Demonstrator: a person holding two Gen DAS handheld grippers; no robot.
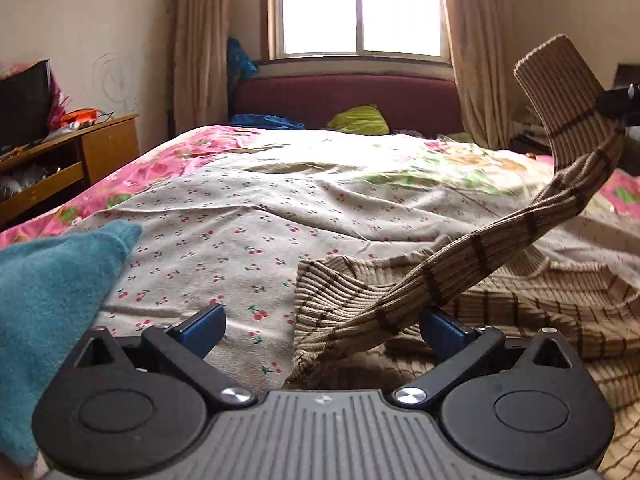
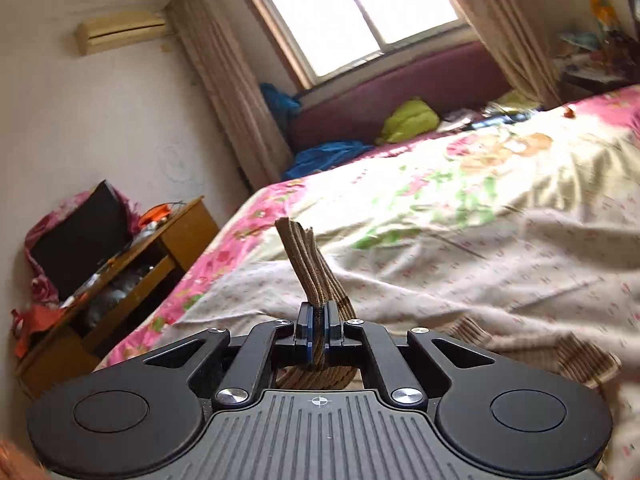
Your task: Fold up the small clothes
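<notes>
A tan ribbed sweater with dark brown stripes (image 1: 532, 308) lies on the bed at the right in the left wrist view. One sleeve (image 1: 560, 184) is lifted up and to the right, its cuff held high by my right gripper (image 1: 618, 104). In the right wrist view my right gripper (image 2: 319, 320) is shut on that sleeve cuff (image 2: 306, 260), which sticks out past the fingers. My left gripper (image 1: 320, 328) is open, low over the sweater's near edge, with the lifted sleeve passing between its blue fingertips (image 1: 440, 330).
A teal towel-like cloth (image 1: 52, 300) lies at the left on the cherry-print sheet (image 1: 240, 232). A pink floral quilt (image 2: 460, 168) covers the far bed. A wooden TV stand (image 1: 60, 160) is at the left, and a maroon headboard (image 1: 340, 100) stands under the window.
</notes>
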